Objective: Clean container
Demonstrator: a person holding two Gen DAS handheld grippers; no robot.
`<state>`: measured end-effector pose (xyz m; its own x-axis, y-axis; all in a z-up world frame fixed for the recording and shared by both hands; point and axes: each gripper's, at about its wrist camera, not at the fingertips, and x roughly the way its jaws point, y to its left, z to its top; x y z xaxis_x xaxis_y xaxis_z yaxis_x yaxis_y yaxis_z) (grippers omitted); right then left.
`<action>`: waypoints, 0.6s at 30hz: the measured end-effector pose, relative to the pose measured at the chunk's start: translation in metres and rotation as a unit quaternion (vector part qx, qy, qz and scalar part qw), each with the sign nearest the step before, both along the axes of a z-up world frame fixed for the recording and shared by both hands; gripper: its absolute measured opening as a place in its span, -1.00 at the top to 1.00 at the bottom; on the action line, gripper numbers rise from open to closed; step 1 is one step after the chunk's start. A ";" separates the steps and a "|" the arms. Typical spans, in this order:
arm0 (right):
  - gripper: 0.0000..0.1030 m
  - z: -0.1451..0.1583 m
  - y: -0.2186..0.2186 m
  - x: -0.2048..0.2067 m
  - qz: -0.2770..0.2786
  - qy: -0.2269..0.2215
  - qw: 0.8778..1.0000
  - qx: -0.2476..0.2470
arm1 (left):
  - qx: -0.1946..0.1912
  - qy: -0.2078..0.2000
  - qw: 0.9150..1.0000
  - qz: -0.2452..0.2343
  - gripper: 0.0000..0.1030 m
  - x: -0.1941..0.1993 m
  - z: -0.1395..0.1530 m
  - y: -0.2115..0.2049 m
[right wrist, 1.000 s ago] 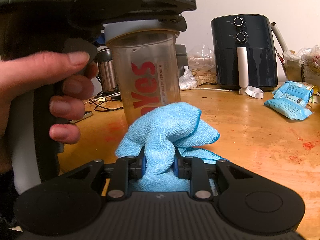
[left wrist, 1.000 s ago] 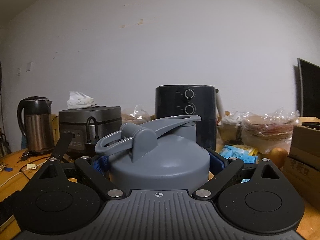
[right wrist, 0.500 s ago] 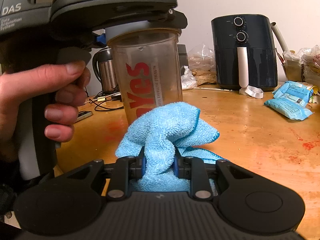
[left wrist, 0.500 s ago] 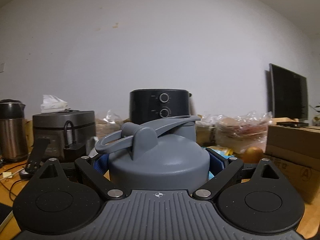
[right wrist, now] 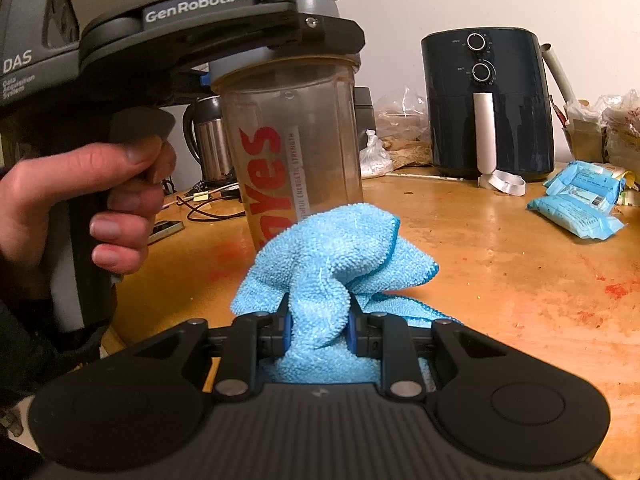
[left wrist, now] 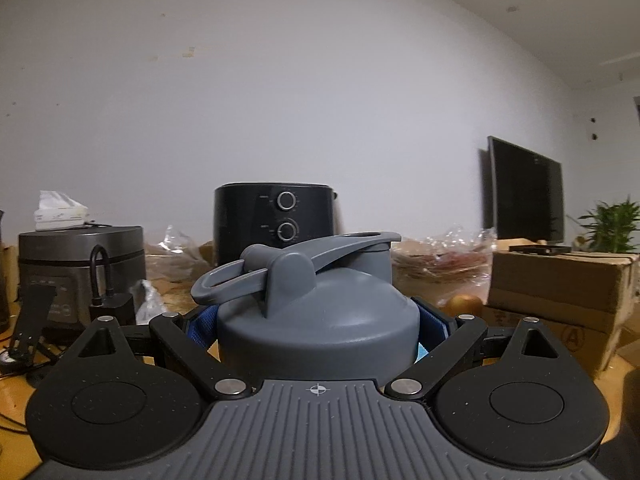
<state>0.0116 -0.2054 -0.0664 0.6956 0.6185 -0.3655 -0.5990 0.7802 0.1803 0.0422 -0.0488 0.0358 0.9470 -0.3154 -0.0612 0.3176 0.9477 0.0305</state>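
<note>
A clear shaker bottle (right wrist: 292, 140) with red lettering and a grey flip lid (left wrist: 316, 312) stands upright on the wooden table (right wrist: 500, 264). My left gripper (left wrist: 318, 320) is shut on the lid, its blue pads pressed on both sides; a person's hand (right wrist: 100, 196) holds that gripper from the left in the right wrist view. My right gripper (right wrist: 318, 326) is shut on a bunched blue microfibre cloth (right wrist: 336, 256). The cloth sits just in front of the bottle's lower wall and hides its base.
A dark air fryer (right wrist: 486, 104) stands at the back of the table, with blue packets (right wrist: 576, 204) to its right. A steel kettle (right wrist: 210, 142), a rice cooker (left wrist: 80, 264), cables (right wrist: 200, 204), cardboard boxes (left wrist: 560, 292) and a monitor (left wrist: 524, 192) surround the area.
The left gripper has swung to the right with the lid in its hold, so the background shifted left. In the right wrist view the bottle looks turned slightly. The cloth stays gripped.
</note>
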 end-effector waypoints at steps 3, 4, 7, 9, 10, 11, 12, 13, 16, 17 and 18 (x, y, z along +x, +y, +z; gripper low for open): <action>0.62 0.000 0.002 -0.002 -0.004 -0.005 1.000 -0.005 | 0.000 0.000 1.000 -0.016 -0.85 0.001 0.000 0.004; 0.62 0.000 0.002 -0.002 -0.005 -0.006 1.000 -0.006 | 0.000 0.000 1.000 -0.022 -0.85 0.002 0.000 0.005; 0.61 0.000 0.004 -0.004 -0.010 -0.009 1.000 -0.009 | 0.000 0.001 0.999 -0.038 -0.85 0.003 -0.001 0.009; 0.61 0.001 0.005 -0.004 -0.014 -0.007 1.000 -0.010 | 0.000 0.001 0.999 -0.049 -0.85 0.004 -0.001 0.012; 0.60 0.001 0.005 -0.004 -0.016 -0.006 1.000 -0.010 | 0.000 0.001 0.999 -0.055 -0.85 0.005 -0.001 0.013; 0.60 0.001 0.006 -0.004 -0.017 -0.005 1.000 -0.009 | 0.000 0.001 0.998 -0.060 -0.85 0.005 -0.001 0.015; 0.58 0.001 0.006 -0.004 -0.018 -0.003 1.000 -0.008 | 0.000 0.001 0.998 -0.065 -0.85 0.006 -0.001 0.016; 0.53 0.001 0.005 -0.003 -0.018 -0.001 1.000 -0.006 | 0.000 0.001 0.997 -0.071 -0.85 0.006 -0.002 0.017; 0.35 0.002 0.004 -0.002 -0.018 0.007 1.000 -0.005 | -0.001 0.001 0.996 -0.084 -0.85 0.008 -0.002 0.019; 0.34 0.002 0.004 -0.001 -0.019 0.011 1.000 -0.004 | -0.001 0.001 0.996 -0.087 -0.85 0.008 -0.003 0.019; 0.30 0.003 0.004 -0.001 -0.020 0.016 1.000 -0.003 | -0.001 0.001 0.996 -0.091 -0.85 0.009 -0.003 0.020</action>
<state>0.0109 -0.2012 -0.0634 0.7071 0.5886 -0.3919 -0.5616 0.8042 0.1946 0.0511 -0.0288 0.0328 0.8745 -0.4811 -0.0617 0.4833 0.8750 0.0283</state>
